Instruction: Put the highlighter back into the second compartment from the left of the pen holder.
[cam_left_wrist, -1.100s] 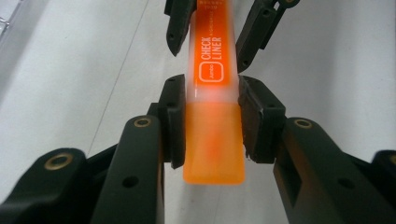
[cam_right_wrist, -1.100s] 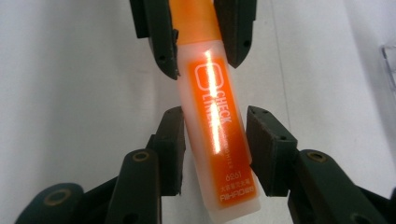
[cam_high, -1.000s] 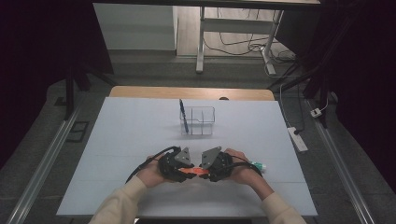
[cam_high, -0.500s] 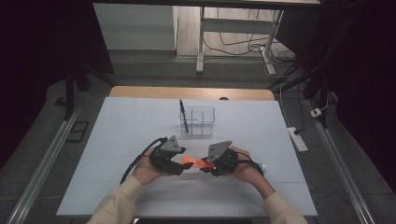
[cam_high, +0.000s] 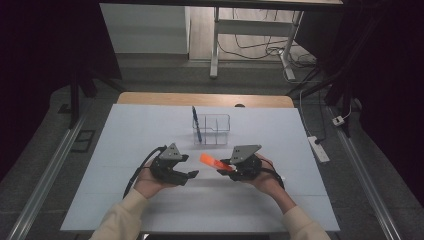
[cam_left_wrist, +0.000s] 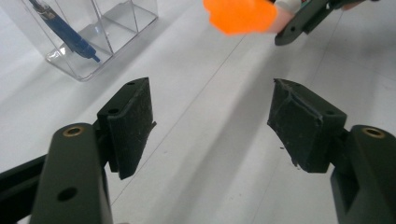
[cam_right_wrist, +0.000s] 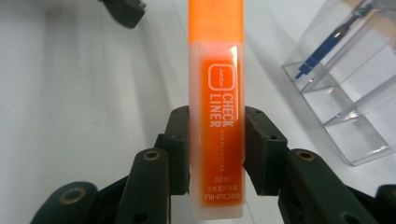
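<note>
Above the surface (cam_high: 125, 140), the right gripper (cam_right_wrist: 217, 144) clamps an orange highlighter (cam_right_wrist: 216, 116) near its base. The left gripper (cam_left_wrist: 212, 116) has just been opening and stands wide, nothing between its jaws. Carry the highlighter upright to the clear holder (cam_high: 212, 129); one compartment holds a blue pen (cam_high: 196, 124), the others look free.

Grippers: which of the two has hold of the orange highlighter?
The right gripper: its fingers press both sides of the orange highlighter. The left gripper has its fingers apart with nothing between them, short of the highlighter's cap.
</note>
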